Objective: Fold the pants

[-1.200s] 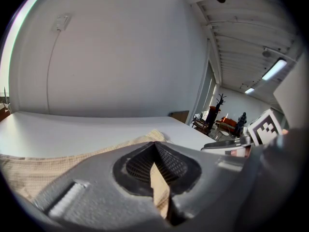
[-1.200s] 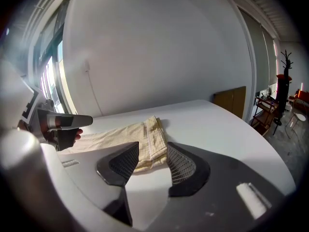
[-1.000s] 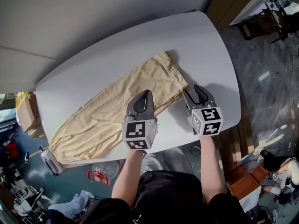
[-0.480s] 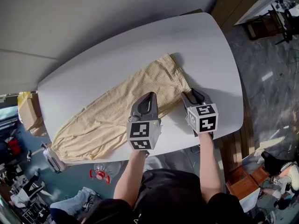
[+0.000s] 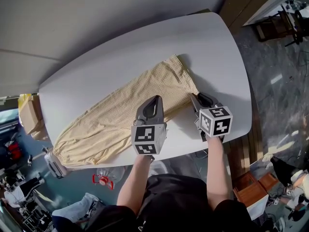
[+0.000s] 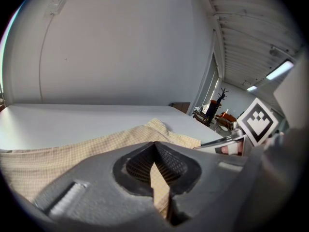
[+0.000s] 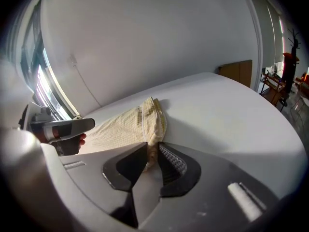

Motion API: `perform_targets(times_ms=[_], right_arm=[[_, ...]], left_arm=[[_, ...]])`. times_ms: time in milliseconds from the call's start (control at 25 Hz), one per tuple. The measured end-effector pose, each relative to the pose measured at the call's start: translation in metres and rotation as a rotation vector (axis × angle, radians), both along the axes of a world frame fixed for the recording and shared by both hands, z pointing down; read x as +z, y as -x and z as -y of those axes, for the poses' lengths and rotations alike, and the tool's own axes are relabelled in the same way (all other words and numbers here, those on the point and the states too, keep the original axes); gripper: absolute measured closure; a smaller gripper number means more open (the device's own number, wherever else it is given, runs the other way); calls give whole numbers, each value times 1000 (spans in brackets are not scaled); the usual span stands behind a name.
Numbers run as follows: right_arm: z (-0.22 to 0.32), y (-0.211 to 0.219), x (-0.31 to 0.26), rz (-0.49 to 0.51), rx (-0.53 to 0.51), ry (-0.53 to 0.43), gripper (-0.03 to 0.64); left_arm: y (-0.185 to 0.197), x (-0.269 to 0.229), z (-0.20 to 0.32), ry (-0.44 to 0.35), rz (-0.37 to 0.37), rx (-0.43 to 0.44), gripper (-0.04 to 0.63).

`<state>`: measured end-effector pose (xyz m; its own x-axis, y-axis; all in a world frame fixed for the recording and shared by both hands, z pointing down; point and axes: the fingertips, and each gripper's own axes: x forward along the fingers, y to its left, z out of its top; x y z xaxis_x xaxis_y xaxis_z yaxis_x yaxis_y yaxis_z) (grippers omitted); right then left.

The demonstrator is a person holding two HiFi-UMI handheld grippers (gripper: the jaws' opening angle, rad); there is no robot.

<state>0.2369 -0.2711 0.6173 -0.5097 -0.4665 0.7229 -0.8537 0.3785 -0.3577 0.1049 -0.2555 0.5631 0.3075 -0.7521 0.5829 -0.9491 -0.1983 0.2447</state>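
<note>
Both on diagonal pants [image 5: 116, 115], waistband [image 5: 185, 75] upper-right: left gripper [image 5: 156, 99] clamped, right gripper [image 5: 195, 97] closing.

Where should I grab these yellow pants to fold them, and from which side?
Pinch the waistband at its near corner and the near long edge, coming low from the near side of the table: the pants lie flat, so only edges offer a lip.

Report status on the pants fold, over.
Left claw shut on near edge of pants. Right claw closing, waistband corner between its jaws. Pants lie unfolded on table. Nothing in the way.
</note>
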Motion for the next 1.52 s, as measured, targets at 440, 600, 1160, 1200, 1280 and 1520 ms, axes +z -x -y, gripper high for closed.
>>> perform_targets(times_ms=[440, 600, 1160, 1200, 1280, 1520], right_arm=[[-19, -60, -8, 9, 136, -2, 538], [-31, -96, -11, -20, 206, -8, 538], [-56, -131, -68, -53, 248, -138, 543], [-55, -123, -76, -52, 235, -159, 543], [-54, -103, -91, -48, 207, -197, 543], [-54, -34, -127, -22, 107, -263, 545]], left_arm=[[-49, -4, -5, -23, -60, 103, 591], [-83, -1, -6, -19, -81, 175, 591], [-103, -23, -43, -47, -120, 170, 591], [-91, -25, -46, -49, -120, 144, 592], [-65, -28, -53, -50, -115, 100, 591], [11, -51, -81, -76, -92, -15, 591]])
